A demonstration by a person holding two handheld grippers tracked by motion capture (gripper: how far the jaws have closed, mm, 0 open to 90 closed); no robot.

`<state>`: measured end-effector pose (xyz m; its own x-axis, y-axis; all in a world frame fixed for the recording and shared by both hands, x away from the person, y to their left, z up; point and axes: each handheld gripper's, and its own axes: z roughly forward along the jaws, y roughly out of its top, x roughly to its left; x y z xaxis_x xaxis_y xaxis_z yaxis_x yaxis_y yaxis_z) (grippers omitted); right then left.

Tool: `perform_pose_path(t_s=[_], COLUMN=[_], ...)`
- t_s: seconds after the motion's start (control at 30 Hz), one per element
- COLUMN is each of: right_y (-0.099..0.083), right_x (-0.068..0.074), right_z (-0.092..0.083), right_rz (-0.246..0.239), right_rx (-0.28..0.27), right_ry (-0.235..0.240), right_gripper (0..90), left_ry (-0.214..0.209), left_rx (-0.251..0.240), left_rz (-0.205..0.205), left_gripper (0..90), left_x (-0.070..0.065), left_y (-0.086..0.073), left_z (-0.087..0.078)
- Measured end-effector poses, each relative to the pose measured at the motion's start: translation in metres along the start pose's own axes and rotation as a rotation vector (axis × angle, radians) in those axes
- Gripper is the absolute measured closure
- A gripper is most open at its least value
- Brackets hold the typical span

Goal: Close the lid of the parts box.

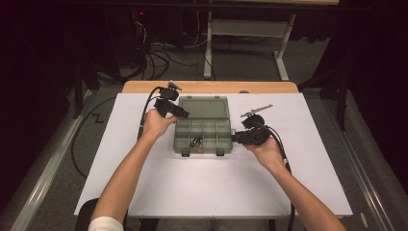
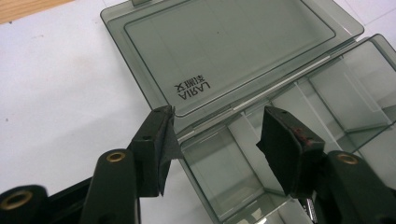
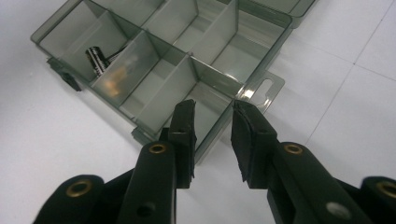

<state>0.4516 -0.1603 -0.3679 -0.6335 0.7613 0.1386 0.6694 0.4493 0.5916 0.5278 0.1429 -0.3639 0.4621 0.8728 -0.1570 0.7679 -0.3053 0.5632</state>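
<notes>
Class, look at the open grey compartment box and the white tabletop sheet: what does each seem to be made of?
Grey see-through compartment box: likely smoky translucent plastic, glossy; the dividers and the table show through its walls. White tabletop sheet: probably matte board or laminate, with faint seam lines; the exact material is unclear.

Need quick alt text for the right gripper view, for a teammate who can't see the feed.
The right gripper hovers with its fingers apart at the near wall of an open, smoky clear organizer box on a white table. A far compartment holds small parts, too blurred to identify.
</notes>
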Motion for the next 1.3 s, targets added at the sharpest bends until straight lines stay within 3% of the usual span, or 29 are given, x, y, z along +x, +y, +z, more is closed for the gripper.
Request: perform_pose_path(t_s=[0.6, 0.9, 1.3], right_y=[0.03, 0.035, 0.038], right_x=[-0.01, -0.014, -0.013], right_z=[0.027, 0.037, 0.038], right_rz=[0.079, 0.119, 0.138], right_rx=[0.132, 0.161, 0.174], right_ry=[-0.05, -0.047, -0.06], right_gripper=[72.3, 71.5, 71.0], left_ry=[0.016, -0.007, -0.044], left_rx=[0.033, 0.061, 0.073], left_rz=[-0.023, -0.054, -0.099], left_gripper=[41.4, 38.6, 37.8], left_x=[0.008, 0.016, 0.024], left_y=[0.01, 0.008, 0.009], left_z=[0.007, 0.018, 0.028])
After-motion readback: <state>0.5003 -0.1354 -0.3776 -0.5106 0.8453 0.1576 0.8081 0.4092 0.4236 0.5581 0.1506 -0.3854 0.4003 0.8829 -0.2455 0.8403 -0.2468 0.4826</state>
